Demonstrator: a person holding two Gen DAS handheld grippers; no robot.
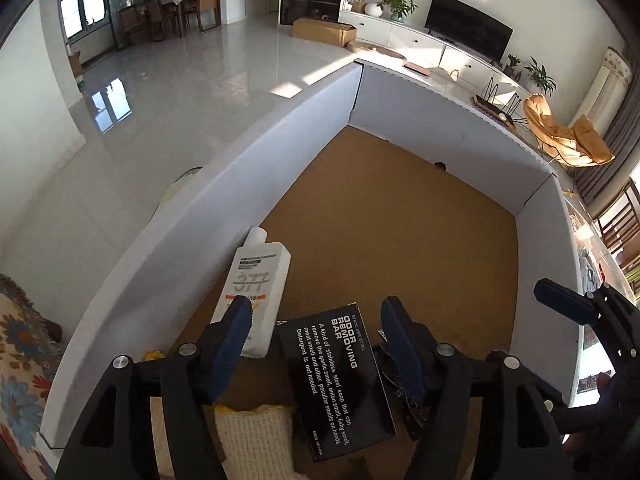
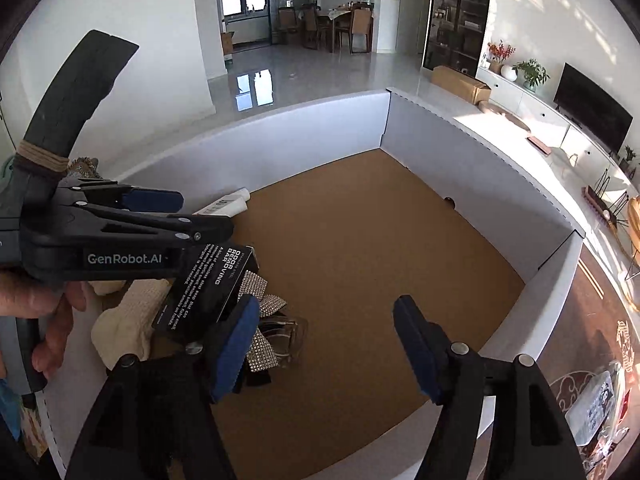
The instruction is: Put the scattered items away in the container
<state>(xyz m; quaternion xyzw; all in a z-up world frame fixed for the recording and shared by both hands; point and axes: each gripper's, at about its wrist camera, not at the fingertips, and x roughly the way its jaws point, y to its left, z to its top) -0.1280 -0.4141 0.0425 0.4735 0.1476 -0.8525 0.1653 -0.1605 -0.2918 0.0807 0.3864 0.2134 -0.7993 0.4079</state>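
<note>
A large white-walled cardboard box (image 1: 256, 184) with a brown floor holds the items. In the left wrist view a white bottle (image 1: 260, 280) leans on the left wall, a black "Odor Removing Bar" box (image 1: 340, 376) lies below it, with a cream knitted cloth (image 1: 256, 436) and a glittery strap (image 1: 400, 384) beside it. My left gripper (image 1: 316, 332) is open and empty, just above the black box. My right gripper (image 2: 326, 340) is open and empty over the box floor, beside the rhinestone strap (image 2: 260, 292) and the black box (image 2: 208, 284). The left gripper (image 2: 160, 208) also shows in the right wrist view.
The box's brown floor (image 2: 380, 240) is bare at the far and right sides. A patterned fabric (image 1: 20, 360) lies left of the box. A dark patterned mat (image 2: 600, 340) with a clear packet (image 2: 592, 408) lies right of it. Beyond is a living room floor.
</note>
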